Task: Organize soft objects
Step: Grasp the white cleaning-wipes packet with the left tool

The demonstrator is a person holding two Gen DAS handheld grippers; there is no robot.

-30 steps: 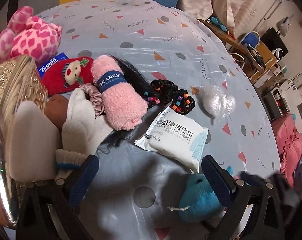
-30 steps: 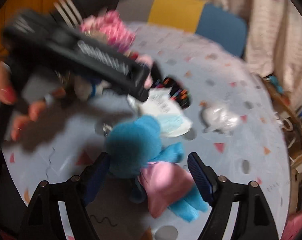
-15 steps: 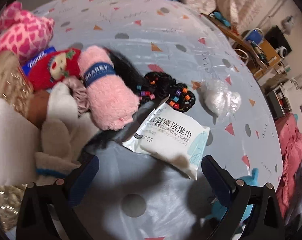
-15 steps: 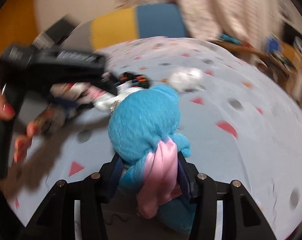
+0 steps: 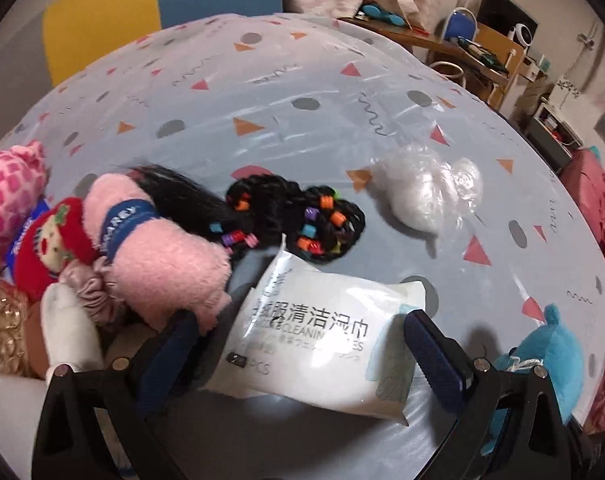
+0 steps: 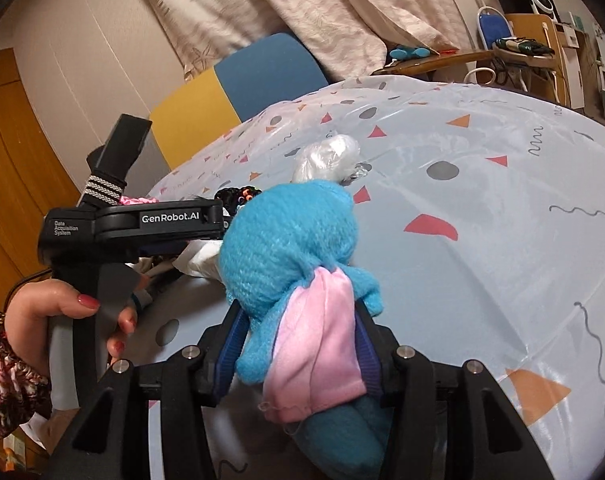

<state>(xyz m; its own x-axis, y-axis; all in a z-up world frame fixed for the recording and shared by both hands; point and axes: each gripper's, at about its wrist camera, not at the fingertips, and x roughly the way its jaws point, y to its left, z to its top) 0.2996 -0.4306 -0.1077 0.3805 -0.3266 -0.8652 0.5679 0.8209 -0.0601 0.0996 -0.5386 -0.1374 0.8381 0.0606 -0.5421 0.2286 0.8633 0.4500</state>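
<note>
Blue plush toy (image 6: 290,248) with pink front, clamped between the fingers of the right gripper (image 6: 298,344) above the patterned tablecloth (image 6: 482,208). Left gripper (image 5: 298,348) spread wide, straddling a wipes pack (image 5: 322,344). Beyond: pink towel roll (image 5: 158,248), beaded black braid (image 5: 294,216), clear bag (image 5: 426,188), all loose. Sorting probably early, most items unplaced.

Patterned plastic tablecloth (image 5: 302,92) with triangles, dots, squiggles. Yellow-and-blue chair back (image 5: 162,8) behind table. Beige curtain (image 6: 302,8) hanging beyond. Wooden desk (image 5: 482,48) cluttered at right; blue chair (image 6: 496,24) beside it. Orange wooden door (image 6: 10,140) at left.
</note>
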